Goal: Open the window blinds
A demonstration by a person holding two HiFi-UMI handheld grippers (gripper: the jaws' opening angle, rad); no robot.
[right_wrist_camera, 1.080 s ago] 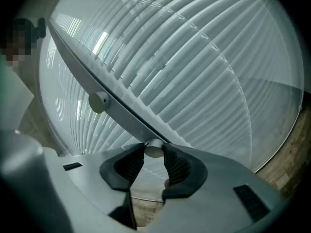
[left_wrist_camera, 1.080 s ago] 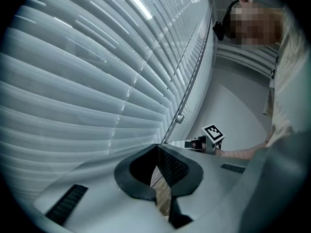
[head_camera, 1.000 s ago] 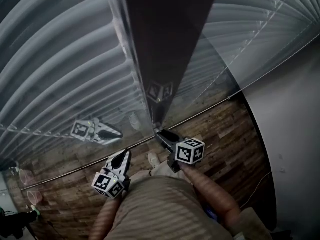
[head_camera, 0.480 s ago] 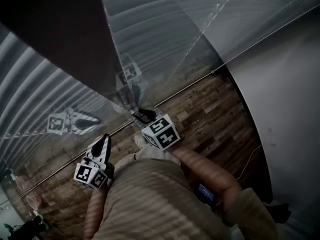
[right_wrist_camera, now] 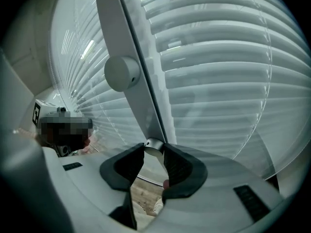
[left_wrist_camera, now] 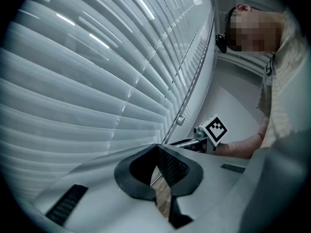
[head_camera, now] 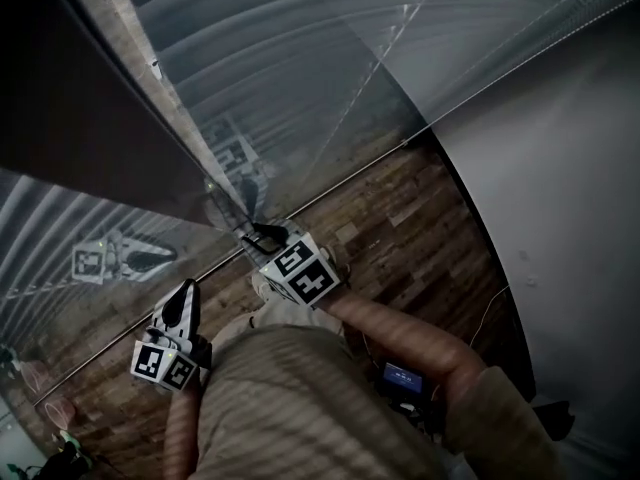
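Blinds (head_camera: 300, 58): the slats lie closed and overlapping across the window, directly ahead of both grippers. An upright window post (right_wrist_camera: 116, 28) carrying a round knob (right_wrist_camera: 121, 73) stands in front of the slats, just beside the tilt wand (right_wrist_camera: 154, 145). Wood floor (head_camera: 420, 238) runs below, with a grey wall (head_camera: 560, 218) to the right. A small dark device (head_camera: 402, 376) with a lit screen sits at the person's waist.

Right gripper (head_camera: 258, 234): jaws part-way apart, pads pressed on either side of the wand's silver lower end.

Left gripper (head_camera: 186, 293): jaw tips together, nothing between them, apart from the slats.

Right forearm (head_camera: 400, 333) reaches forward to the post, with its gripper angled downward. Left forearm (head_camera: 180, 428) is held low at the side, with its gripper close to level and pointing toward the slats.
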